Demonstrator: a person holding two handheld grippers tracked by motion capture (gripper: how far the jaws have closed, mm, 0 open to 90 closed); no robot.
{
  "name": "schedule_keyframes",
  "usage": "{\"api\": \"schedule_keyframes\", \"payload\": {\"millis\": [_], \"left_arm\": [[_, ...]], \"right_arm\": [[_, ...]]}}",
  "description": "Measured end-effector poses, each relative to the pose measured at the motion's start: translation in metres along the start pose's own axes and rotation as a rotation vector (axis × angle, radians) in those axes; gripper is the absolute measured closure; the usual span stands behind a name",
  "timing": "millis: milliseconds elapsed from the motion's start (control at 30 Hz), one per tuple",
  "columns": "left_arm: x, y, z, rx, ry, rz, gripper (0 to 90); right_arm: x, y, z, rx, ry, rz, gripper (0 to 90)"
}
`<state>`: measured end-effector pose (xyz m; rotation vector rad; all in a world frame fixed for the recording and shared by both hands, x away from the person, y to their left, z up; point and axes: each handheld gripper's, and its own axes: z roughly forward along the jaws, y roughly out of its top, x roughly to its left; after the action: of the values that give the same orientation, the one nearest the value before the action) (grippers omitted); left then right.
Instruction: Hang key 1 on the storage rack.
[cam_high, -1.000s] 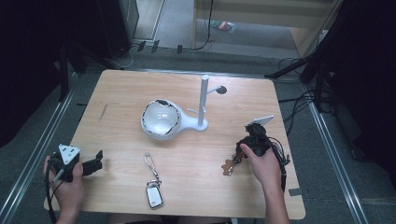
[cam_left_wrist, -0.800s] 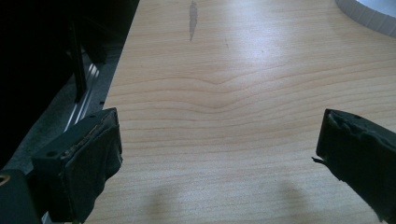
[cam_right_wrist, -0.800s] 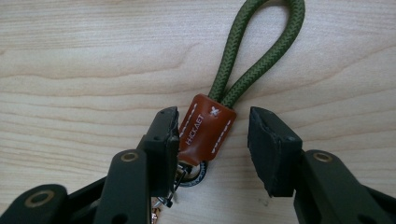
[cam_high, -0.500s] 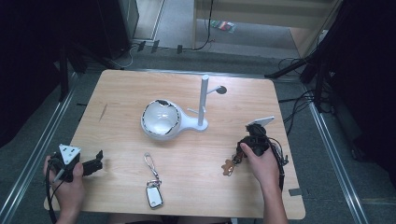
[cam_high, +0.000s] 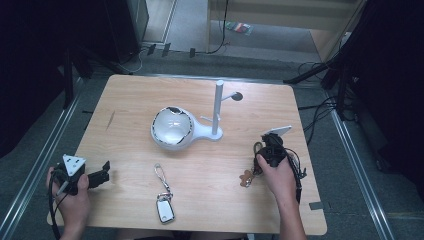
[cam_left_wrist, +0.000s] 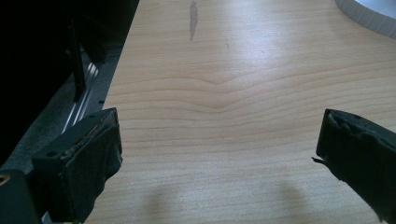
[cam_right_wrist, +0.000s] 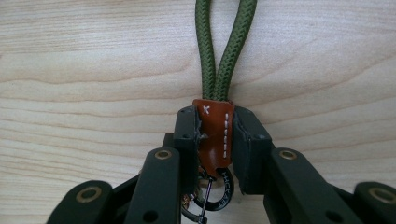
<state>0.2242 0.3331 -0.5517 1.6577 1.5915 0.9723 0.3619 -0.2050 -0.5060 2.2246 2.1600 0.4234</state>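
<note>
**Right claw clamped on the keychain's leather tab, nothing has budged lately**

Right claw (cam_right_wrist: 215, 140) is pinched tight on the brown leather tab (cam_right_wrist: 214, 135) of the green cord keychain (cam_right_wrist: 224, 46); in the right gripper view the tab sits squarely between the jaws, the cord loop runs up to the top of the frame and a black ring (cam_right_wrist: 212, 196) hangs below it; in the high view that claw (cam_high: 261, 150) sits at right of centre, with a brown leather bit (cam_high: 246, 178) lying on the wood just below-left of it.

What's changed over the last second: basically nothing; both hands sit where they were, same grip, same spot; my read is the grab is done and the lift hasn't started.

Left claw (cam_left_wrist: 215, 154) has its jaws wide apart over bare table (cam_left_wrist: 224, 93), parked at the lower left of the high view (cam_high: 97, 175), idle.

Other stuff: the white stand (cam_high: 217, 107) with its peg and the round white dish (cam_high: 171, 127) are mid-frame, up-left of the held keychain; if the peg is the target, the path looks open; a second keychain with a car fob (cam_high: 164, 209) lies lower centre, well apart from both claws.
</note>
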Motion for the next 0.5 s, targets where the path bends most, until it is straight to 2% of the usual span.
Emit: {"api": "schedule_keyframes", "payload": {"millis": [33,100,200,333,500], "left_arm": [[0.0,0.0,0.0,0.0,0.002,0.001,0.3],[0.0,0.0,0.0,-0.001,0.003,-0.001,0.3],[0.001,0.0,-0.001,-0.002,-0.001,-0.006,0.3],[0.001,0.0,-0.001,-0.001,0.0,-0.006,0.3],[0.001,0.0,-0.001,-0.009,-0.002,-0.014,0.3]], "right_arm": [[0.002,-0.001,0.0,0.0,-0.004,0.007,74.6],[0.004,-0.004,0.0,-0.028,-0.021,-0.021,75.3],[0.002,-0.007,0.0,-0.052,-0.006,-0.039,76.7],[0.002,-0.009,0.0,-0.062,0.003,-0.038,77.9],[0.006,-0.013,0.0,-0.107,-0.022,-0.094,79.3]]}}
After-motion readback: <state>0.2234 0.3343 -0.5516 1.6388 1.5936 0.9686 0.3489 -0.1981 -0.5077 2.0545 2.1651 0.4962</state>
